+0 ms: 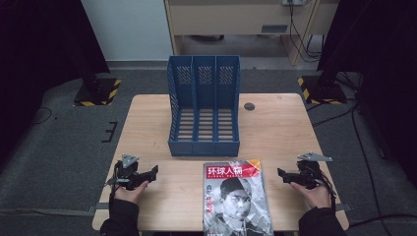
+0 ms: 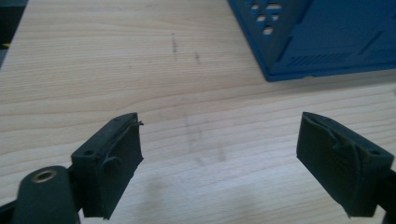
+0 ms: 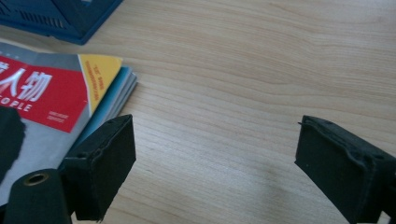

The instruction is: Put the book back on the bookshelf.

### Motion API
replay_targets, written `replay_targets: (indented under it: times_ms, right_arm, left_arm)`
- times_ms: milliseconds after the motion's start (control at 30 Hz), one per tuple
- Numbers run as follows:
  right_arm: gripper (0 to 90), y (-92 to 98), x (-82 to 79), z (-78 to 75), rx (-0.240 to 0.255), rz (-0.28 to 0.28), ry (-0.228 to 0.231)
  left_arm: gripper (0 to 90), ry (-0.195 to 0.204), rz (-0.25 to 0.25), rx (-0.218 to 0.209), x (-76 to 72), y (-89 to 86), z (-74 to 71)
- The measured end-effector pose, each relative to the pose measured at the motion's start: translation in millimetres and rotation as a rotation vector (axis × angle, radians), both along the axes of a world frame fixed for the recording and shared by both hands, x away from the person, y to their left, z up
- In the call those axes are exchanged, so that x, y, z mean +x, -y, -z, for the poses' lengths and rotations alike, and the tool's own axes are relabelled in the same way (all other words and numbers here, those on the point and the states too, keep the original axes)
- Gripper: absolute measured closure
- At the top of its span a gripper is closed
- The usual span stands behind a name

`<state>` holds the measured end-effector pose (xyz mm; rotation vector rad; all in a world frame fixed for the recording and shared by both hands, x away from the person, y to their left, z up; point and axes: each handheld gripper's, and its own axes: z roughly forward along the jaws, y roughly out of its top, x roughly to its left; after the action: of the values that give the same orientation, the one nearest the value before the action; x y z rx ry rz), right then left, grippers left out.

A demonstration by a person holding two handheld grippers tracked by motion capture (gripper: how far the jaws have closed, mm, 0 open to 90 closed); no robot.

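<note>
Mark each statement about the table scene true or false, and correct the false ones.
1. The blue file rack has three compartments, all empty. True.
2. The magazine stands inside the rack. False: it lies flat on the table, in front of the rack.
3. The left tool grips the magazine. False: its jaws are open over bare wood.
4. The right tool is open, beside the magazine. True.
5. The magazine title band is red. True.

I see a wooden table [image 1: 147, 123] mid-frame, yellow-black striped stand bases [image 1: 96, 91] upper left and right, cables [image 1: 300, 29] top right
</note>
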<state>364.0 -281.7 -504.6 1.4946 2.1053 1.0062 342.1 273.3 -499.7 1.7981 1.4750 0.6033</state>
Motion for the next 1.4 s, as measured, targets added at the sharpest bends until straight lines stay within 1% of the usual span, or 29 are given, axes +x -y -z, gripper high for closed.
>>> replay_targets:
  times_ms: [67,100,167,200,233,267,333,367,400,500,633,700,800,833,867,933,1067,1200,1233,1300,1367,1400]
  right_arm:
    - [14.0,-1.7,-1.6,-1.8,0.010,-0.002,0.010]
    - [14.5,-3.1,-2.2,-2.6,0.017,0.000,0.008]
    - [14.9,-4.5,-2.2,-3.5,0.015,-0.009,0.012]
    - [16.8,-8.2,-3.5,-5.2,0.024,-0.023,0.020]
    - [16.8,-8.2,-3.5,-5.2,0.024,-0.023,0.020]
    - [17.2,-10.7,-4.5,-5.9,0.036,-0.024,0.022]
    - [18.4,-14.2,-6.4,-7.1,0.045,-0.041,0.025]
    - [19.0,-16.4,-7.4,-7.9,0.055,-0.040,0.024]
    - [19.8,-17.4,-8.0,-8.3,0.053,-0.052,0.030]
    - [21.9,-21.5,-9.9,-9.8,0.062,-0.064,0.033]
    - [24.7,-24.5,-12.7,-10.5,0.067,-0.067,0.037]
    - [25.8,-25.8,-14.2,-10.6,0.075,-0.068,0.033]
    - [26.8,-27.1,-16.7,-10.9,0.068,-0.069,0.037]
    - [27.1,-27.8,-18.5,-11.6,0.073,-0.066,0.032]
    - [27.4,-28.5,-20.1,-12.0,0.078,-0.062,0.041]
    - [27.5,-30.0,-25.1,-13.0,0.084,-0.064,0.045]
    - [24.5,-35.9,-32.5,-11.4,0.080,-0.075,0.053]
    - [23.7,-42.6,-38.1,-9.8,0.075,-0.099,0.044]
    - [23.7,-44.0,-39.0,-9.5,0.078,-0.100,0.048]
    - [23.5,-46.1,-40.5,-8.6,0.080,-0.106,0.042]
    - [23.6,-48.4,-41.2,-6.4,0.069,-0.111,0.028]
    - [23.9,-49.8,-41.3,-4.2,0.052,-0.124,0.023]
  left_arm:
    - [14.6,0.006,0.019,-0.006,-1.5,4.7,-0.6]
    - [14.9,0.008,0.036,-0.005,-1.9,7.5,-0.9]
    - [15.5,0.013,0.044,-0.009,-2.0,10.1,-1.0]
    - [16.0,0.012,0.069,-0.002,-3.0,15.2,-1.4]
    - [16.4,0.012,0.069,-0.002,-3.0,15.2,-1.4]
    - [16.4,0.015,0.080,0.005,-3.6,17.4,-1.7]
    - [16.9,0.018,0.092,0.005,-4.8,21.9,-2.4]
    - [17.6,0.019,0.098,0.005,-5.3,24.1,-2.7]
    - [18.4,0.020,0.104,0.007,-5.9,26.5,-3.3]
    - [19.3,0.024,0.124,0.001,-7.9,33.9,-5.3]
    - [19.6,0.027,0.147,0.001,-9.9,45.0,-6.3]
    - [19.6,0.028,0.167,0.012,-10.5,50.4,-5.8]
    - [19.8,0.031,0.179,0.007,-12.4,57.8,-5.4]
    - [20.0,0.034,0.185,0.008,-13.4,60.0,-5.9]
    - [20.4,0.036,0.195,0.008,-14.3,61.8,-6.5]
    - [21.6,0.038,0.209,-0.004,-15.8,66.0,-7.3]
    - [22.3,0.039,0.237,0.001,-17.9,74.1,-7.0]
    - [22.3,0.037,0.249,0.000,-19.2,80.9,-5.7]
    - [22.3,0.037,0.253,-0.004,-19.4,82.5,-5.4]
    - [22.3,0.033,0.261,-0.005,-19.8,86.3,-4.5]
    - [22.0,0.029,0.277,0.005,-19.9,89.1,-3.0]
    - [22.0,0.023,0.286,0.011,-20.1,90.8,-1.7]
